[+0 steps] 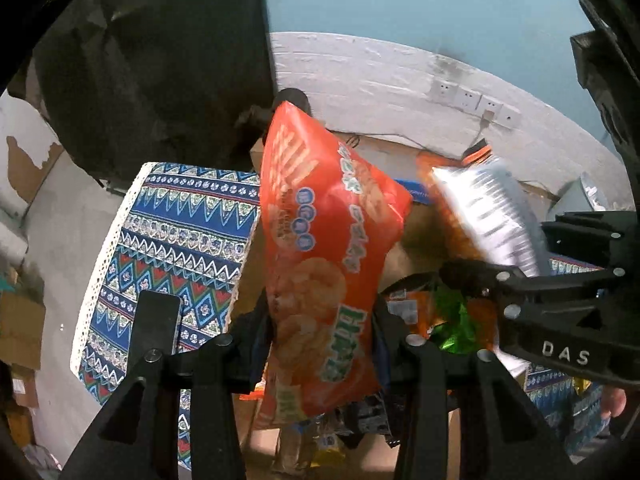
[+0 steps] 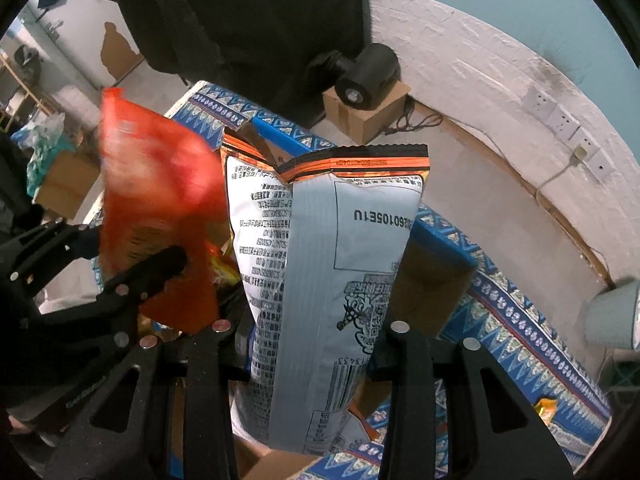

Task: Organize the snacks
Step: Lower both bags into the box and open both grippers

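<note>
A puffy red chip bag stands lengthwise between the fingers of my left gripper. The jaws flank its sides without pinching it, so I read them as open. A silver-white snack bag with an orange top seam, its printed back facing me, sits the same way inside my right gripper, unpinched. Each view also shows the other tool. The right gripper with the blurred silver bag is at the right. The left gripper with the blurred red bag is at the left. Both bags hang over an open cardboard box.
The box holds green and orange snack packs and rests on a blue patterned tablecloth. Behind it, a black cylinder sits on a small carton by the white wall. A dark hanging cloth fills the upper left.
</note>
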A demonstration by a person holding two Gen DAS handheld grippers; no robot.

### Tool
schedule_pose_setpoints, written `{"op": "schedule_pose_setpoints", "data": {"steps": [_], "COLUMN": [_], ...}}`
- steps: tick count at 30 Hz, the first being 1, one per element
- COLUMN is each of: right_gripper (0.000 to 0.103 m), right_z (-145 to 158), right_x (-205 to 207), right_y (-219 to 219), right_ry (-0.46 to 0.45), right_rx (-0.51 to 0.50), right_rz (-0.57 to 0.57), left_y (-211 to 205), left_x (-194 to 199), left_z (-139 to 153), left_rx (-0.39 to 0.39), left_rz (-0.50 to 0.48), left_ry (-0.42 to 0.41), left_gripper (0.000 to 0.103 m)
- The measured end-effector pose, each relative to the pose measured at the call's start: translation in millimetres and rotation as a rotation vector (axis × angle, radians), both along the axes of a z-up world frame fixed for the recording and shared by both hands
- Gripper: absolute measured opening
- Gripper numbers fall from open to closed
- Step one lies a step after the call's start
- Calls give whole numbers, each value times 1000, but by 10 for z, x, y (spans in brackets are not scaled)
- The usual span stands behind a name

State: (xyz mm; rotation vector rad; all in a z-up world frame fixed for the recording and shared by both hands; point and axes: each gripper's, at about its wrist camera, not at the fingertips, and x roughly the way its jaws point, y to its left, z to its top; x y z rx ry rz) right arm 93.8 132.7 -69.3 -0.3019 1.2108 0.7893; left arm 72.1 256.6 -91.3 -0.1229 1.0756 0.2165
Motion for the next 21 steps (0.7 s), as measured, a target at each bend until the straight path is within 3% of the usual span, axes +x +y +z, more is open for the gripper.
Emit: {"op": "schedule_pose_setpoints", "data": {"steps": [2, 4, 6, 21], "right_gripper": [57, 62, 65, 66], "right_z": [0, 8, 16, 167], "right_x": [5, -2, -3, -24], "right_y": [9, -3, -45, -668], "right_ry": [1, -18, -22, -63], "right_rx": [-3, -13, -13, -41], "right_rz": [0, -1, -4, -46], "left_y": [4, 9, 11, -345], "left_x": [-13, -32, -48, -169], "left_z": [12, 36, 58, 230], "left_rx": [17, 27, 34, 79], "left_rz": [14, 24, 31, -48], "left_ry": [-3, -11, -13, -36], "left_gripper": [58, 67, 69, 74]}}
